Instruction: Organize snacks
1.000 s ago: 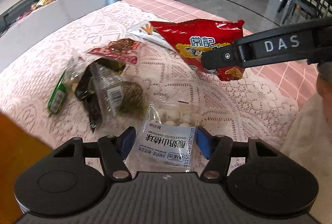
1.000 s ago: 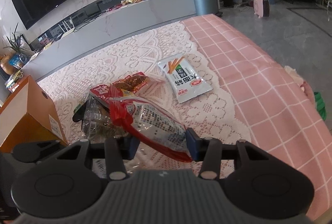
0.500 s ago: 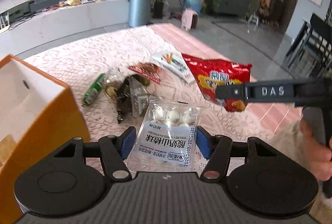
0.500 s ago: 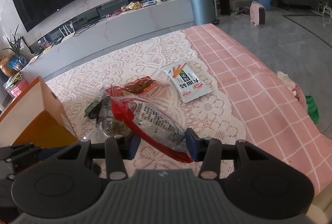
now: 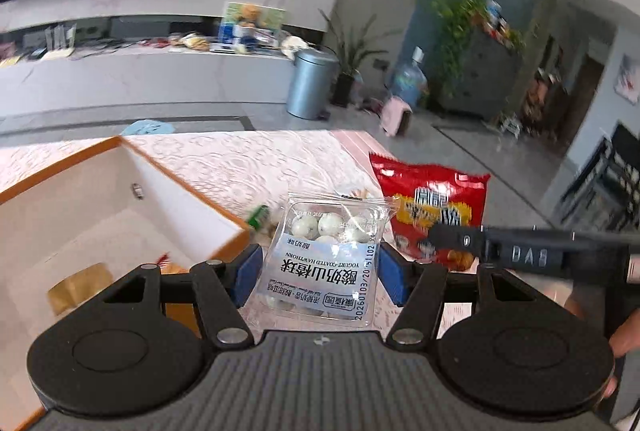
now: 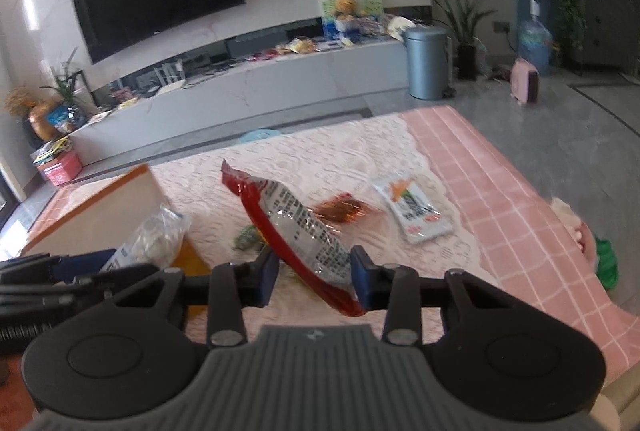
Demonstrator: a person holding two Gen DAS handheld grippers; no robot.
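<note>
My left tongs clamp the hawthorn-ball packet lengthwise away from me beside the box; my right tongs, just closing, pinch the red bag slanting up-left.

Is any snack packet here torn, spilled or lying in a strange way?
Nothing looks torn or spilled. The clear bag of white yogurt-coated hawthorn balls sits sealed in the left gripper. The red crinkly snack bag hangs tilted in the right gripper, whose jaws have just been closing on it.

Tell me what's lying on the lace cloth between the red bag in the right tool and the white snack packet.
A small orange-red snack packet lies between the red bag and the white snack packet, in the right wrist view.
</note>
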